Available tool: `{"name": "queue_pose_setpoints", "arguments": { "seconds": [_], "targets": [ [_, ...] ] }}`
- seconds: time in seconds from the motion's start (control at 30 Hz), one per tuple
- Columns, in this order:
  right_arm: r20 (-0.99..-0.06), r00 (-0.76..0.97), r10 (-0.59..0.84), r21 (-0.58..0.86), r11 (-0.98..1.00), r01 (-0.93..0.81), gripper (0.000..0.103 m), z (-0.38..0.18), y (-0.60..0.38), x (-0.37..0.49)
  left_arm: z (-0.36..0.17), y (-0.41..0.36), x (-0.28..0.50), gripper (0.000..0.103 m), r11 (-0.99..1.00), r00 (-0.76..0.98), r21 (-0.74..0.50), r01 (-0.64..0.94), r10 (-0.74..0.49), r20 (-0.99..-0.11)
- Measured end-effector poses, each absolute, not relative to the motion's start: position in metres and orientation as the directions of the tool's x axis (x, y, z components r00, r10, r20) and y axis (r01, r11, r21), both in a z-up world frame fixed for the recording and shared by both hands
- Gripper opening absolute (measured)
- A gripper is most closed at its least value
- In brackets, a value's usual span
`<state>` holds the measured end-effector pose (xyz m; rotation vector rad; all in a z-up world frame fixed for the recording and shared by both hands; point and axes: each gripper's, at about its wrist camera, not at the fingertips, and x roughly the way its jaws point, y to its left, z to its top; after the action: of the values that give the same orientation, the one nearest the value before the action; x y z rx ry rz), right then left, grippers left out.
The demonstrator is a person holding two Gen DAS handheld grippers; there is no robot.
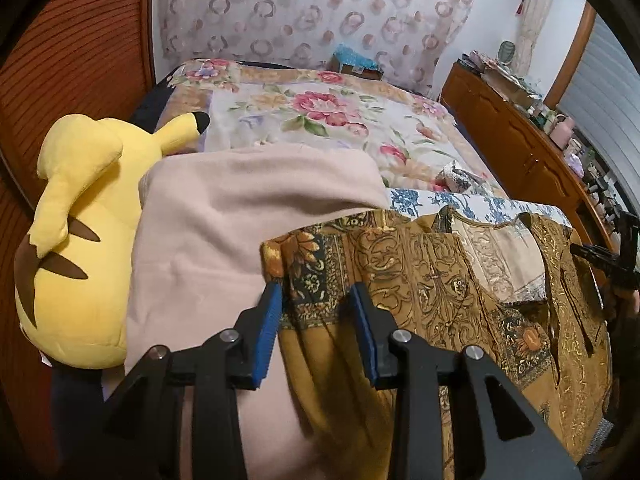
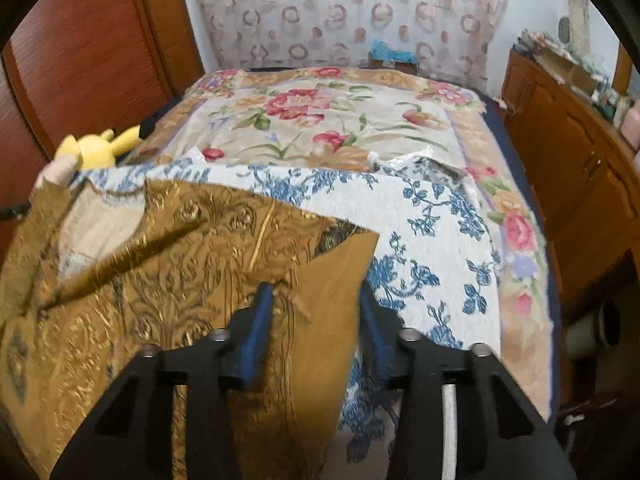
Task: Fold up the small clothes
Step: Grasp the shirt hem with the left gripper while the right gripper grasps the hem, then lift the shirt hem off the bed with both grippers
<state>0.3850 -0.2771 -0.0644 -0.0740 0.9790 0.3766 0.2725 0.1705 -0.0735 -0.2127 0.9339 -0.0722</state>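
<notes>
Gold garment [image 1: 420, 280] on the bed, both grippers at its edges.
I see left gripper [image 1: 316, 300] fingers apart astride the left hem; right gripper [image 2: 316, 304] likewise, grip unclear.

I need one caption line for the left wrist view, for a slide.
Left gripper open astride the edge of a golden patterned garment on the bed, a yellow plush toy at left.

Floral-covered bed [image 2: 320, 120], wooden cabinet [image 2: 568, 168], ring-patterned curtain [image 2: 352, 12].

Plush toy [image 1: 76, 240] and pink blanket [image 1: 224, 216] crowd the bed's [image 2: 320, 120] left; cabinet [image 2: 580, 168] bounds right; far half open.
</notes>
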Motion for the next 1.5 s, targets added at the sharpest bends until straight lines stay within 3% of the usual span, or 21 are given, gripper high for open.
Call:
{"name": "queue_pose_setpoints", "arguments": {
  "seconds": [0.07, 0.17, 0.57, 0.6, 0.7, 1.13, 1.5],
  "targets": [
    [-0.818, 0.49, 0.3, 0.125, 0.926, -0.357, 0.009, -0.063, -0.275, 0.384, -0.073, 0.171, 0.273, 0.033, 0.976, 0.598, -0.217, -0.033, -0.155, -0.787],
    [-0.8, 0.519, 0.3, 0.102, 0.921, -0.376, 0.004, -0.057, -0.266, 0.375, -0.073, 0.171, 0.269, 0.033, 0.98, 0.603, -0.192, -0.05, -0.124, -0.788],
    [-0.713, 0.624, 0.32, 0.069, 0.917, -0.392, 0.002, -0.016, -0.247, 0.349, -0.081, 0.172, 0.263, 0.033, 0.977, 0.602, -0.208, -0.051, -0.136, -0.787],
    [-0.708, 0.629, 0.32, 0.064, 0.917, -0.394, 0.002, -0.013, -0.246, 0.347, -0.08, 0.171, 0.263, 0.019, 0.973, 0.609, -0.226, -0.036, -0.158, -0.778],
    [-0.685, 0.649, 0.333, 0.055, 0.911, -0.409, 0.002, -0.002, -0.24, 0.334, -0.073, 0.167, 0.26, 0.001, 0.968, 0.622, -0.248, -0.024, -0.18, -0.762],
    [-0.539, 0.749, 0.385, 0.044, 0.901, -0.431, 0.001, 0.044, -0.25, 0.238, 0.012, 0.131, 0.156, 0.001, 0.979, 0.819, -0.185, 0.086, -0.175, -0.547],
    [-0.514, 0.762, 0.394, 0.06, 0.902, -0.427, 0.001, 0.043, -0.278, 0.15, 0.003, 0.138, 0.069, 0.001, 0.983, 0.841, -0.163, 0.09, -0.163, -0.516]
  ]
}}
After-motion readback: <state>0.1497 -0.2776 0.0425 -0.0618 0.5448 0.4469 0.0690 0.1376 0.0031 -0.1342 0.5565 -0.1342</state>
